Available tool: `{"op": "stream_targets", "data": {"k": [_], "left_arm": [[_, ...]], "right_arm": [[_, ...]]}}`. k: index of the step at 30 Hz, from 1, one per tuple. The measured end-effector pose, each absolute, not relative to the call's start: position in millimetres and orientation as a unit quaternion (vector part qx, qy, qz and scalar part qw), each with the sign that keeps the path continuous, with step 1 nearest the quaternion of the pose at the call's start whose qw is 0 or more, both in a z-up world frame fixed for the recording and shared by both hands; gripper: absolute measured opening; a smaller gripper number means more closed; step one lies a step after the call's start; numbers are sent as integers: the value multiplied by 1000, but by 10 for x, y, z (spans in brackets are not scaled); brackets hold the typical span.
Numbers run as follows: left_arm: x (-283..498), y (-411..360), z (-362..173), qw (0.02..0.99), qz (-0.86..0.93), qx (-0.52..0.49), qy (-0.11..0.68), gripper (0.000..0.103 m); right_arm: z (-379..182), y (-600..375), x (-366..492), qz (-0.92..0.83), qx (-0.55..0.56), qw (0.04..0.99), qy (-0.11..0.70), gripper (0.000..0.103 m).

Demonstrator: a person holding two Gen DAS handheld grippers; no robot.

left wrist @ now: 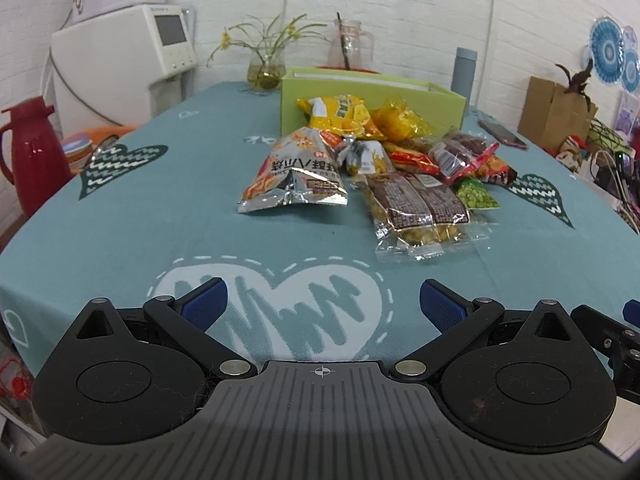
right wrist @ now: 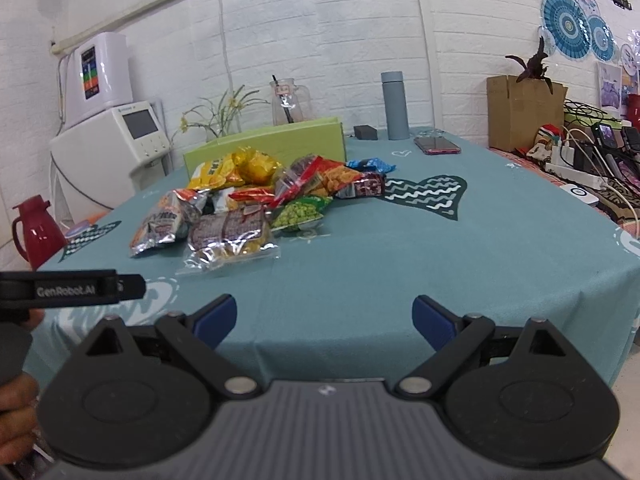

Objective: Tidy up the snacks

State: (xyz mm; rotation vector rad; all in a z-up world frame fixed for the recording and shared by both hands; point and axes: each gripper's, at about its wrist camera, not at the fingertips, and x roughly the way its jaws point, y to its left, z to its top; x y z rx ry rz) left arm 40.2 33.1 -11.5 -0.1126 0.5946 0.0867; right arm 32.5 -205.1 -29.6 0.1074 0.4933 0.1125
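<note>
A pile of snack packets [left wrist: 384,152] lies mid-table on the teal cloth [left wrist: 160,208], in front of a light green box [left wrist: 372,92]. Nearest are a silver-orange chip bag [left wrist: 294,172] and a clear pack with brown labels [left wrist: 416,208]. The pile [right wrist: 248,200] and the box [right wrist: 280,144] also show in the right wrist view. My left gripper [left wrist: 322,304] is open and empty at the table's near edge. My right gripper [right wrist: 324,318] is open and empty, also at the near edge, to the right of the left one [right wrist: 72,290].
Behind the box stand a flower vase [left wrist: 266,64], a glass jug [left wrist: 350,46] and a grey bottle [right wrist: 394,106]. A phone [right wrist: 436,145] lies at the far right of the table. A red thermos [left wrist: 30,152] stands off the left edge. A cluttered side table [right wrist: 580,152] is right.
</note>
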Motion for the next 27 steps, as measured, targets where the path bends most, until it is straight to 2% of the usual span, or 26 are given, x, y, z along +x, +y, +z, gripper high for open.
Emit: {"op": "stream_targets", "data": {"k": [5,11,19,21,23,27], "left_arm": [[574,309,-166,948,44,-50,312,92],[725,364,-187,941,50,-61,328,92],[1054,618,-137,930,45,-82,356,87],[1166,754,-86,926,36,-94,365,83],[1294,918,14,925,30,-103,364,83],[1603,1263,236,931,31,-102,350,83]], "right_arm": [[-259,-1987,685,77,53,965,243,93],[-486,-1925,1057,70,18,957,282,94],[-633,-2140,996,105,10,970,220,94],[-561,-2065,1001,90,-33,965,243,93],[-390,-2040,1106,100,-4,955,279,94],[-8,-1622,1317,202,0,948,247,94]]}}
